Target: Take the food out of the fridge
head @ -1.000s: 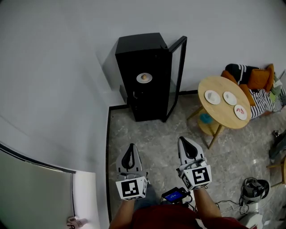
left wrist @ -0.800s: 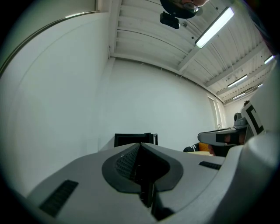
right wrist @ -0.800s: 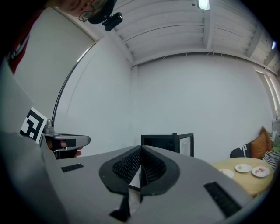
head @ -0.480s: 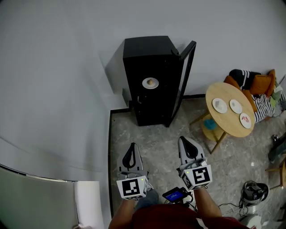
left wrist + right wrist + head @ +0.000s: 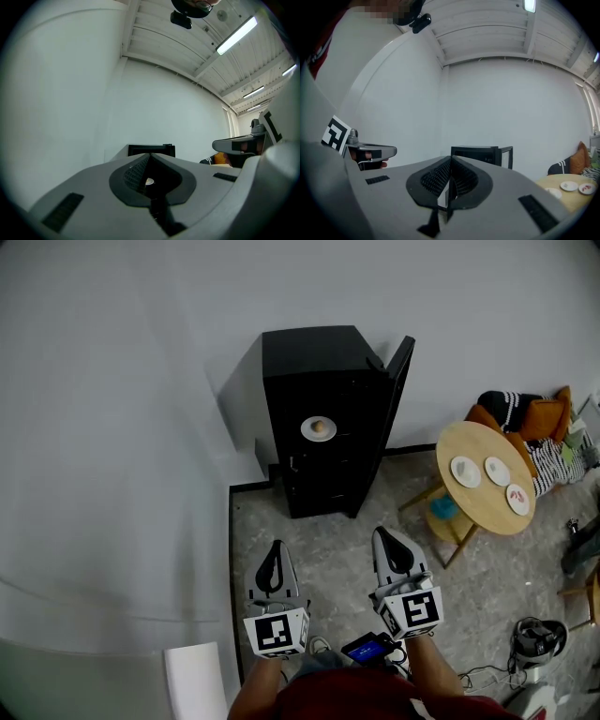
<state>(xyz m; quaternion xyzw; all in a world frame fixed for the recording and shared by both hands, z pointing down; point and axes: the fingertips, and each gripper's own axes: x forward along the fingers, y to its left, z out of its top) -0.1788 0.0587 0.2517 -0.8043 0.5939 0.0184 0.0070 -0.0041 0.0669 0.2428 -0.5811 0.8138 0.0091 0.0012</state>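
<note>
The food (image 5: 320,427) is a small pale-brown round lump on a white plate (image 5: 306,430), just above the middle of the head view. It sits on a shelf inside the black fridge (image 5: 314,362). I judge the food light and likely to roll. The plate looks stiff, smooth and breakable, so I would not pinch the lump itself. I would take the plate by the rim nearest me, one jaw over and one under, and keep it level on the way out.

The fridge door (image 5: 398,381) stands swung out to the right, so the shelf is open to me. A round wooden table (image 5: 469,498) with three plates stands at the right edge.

My left gripper (image 5: 273,554) and right gripper (image 5: 387,542) are at the bottom of the frame, well apart from the fridge. Both point level toward it, with jaws pressed together and nothing between them, so I must spread them before I reach the plate.
</note>
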